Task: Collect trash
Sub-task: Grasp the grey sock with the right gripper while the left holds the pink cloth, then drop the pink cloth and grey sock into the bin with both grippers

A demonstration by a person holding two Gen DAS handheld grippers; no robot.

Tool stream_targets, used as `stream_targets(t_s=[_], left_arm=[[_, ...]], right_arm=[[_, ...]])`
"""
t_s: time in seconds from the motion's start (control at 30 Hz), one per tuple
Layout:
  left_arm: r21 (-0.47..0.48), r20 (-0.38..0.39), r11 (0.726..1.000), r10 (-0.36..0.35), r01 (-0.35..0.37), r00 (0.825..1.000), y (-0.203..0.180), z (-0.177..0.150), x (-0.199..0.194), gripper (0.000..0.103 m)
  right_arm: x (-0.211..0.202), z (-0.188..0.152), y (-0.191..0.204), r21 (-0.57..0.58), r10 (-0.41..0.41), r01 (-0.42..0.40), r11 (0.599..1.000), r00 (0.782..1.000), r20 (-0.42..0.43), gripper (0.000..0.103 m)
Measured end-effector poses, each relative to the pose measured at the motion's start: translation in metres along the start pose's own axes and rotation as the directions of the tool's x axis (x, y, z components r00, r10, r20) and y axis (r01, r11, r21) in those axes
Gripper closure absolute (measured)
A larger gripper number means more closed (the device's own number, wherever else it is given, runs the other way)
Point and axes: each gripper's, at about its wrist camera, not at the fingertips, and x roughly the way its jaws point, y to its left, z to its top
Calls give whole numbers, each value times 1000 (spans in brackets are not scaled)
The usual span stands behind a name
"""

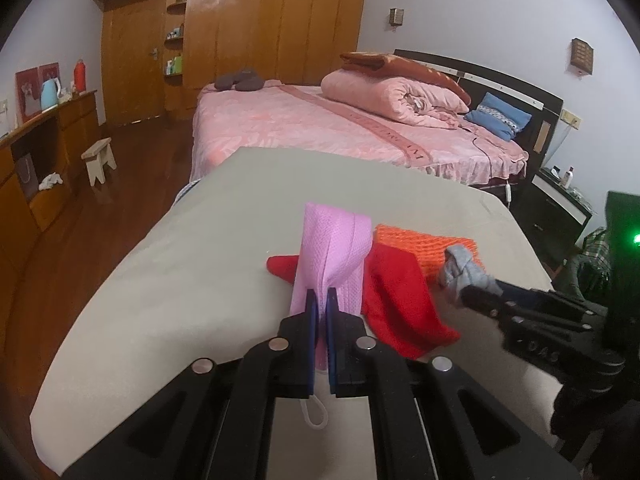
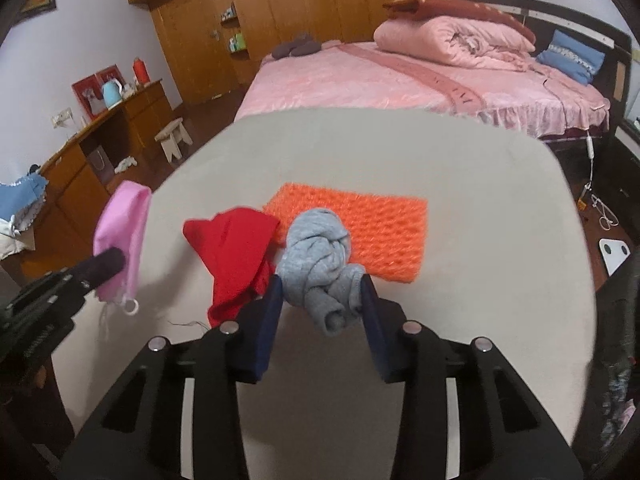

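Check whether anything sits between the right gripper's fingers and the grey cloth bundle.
Nothing visible does. The right gripper already has the grey cloth bundle between its fingers, pads against its sides. The red cloth lies just left, outside the jaws.

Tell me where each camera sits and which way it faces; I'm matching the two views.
Left wrist: on the left gripper, looking down over the table toward the bed; its jaws pinch the pink mask; the right gripper shows at right.
Right wrist: on the right gripper, facing the same way; its jaws flank the grey sock; the left gripper shows at left.
Shared: mask, sock, red cloth, orange sponge, table, bed.
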Motion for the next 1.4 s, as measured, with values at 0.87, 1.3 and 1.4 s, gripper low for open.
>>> stream_targets(t_s=[0.87,1.3,1.4], left_arm=[[81,79,992,-101,95,992,-87,39,-45,99],[174,107,964,-221,201,969,-158,50,-72,98],[202,103,951,-256,232,961,-177,49,-76,98]], right_arm=[[-121,15,-39,36,-34,27,999,977,212,65],[-185,8,-76,78,-98,78,994,949,301,65],[-203,4,-89,98,-127,100,990,938,323,65]])
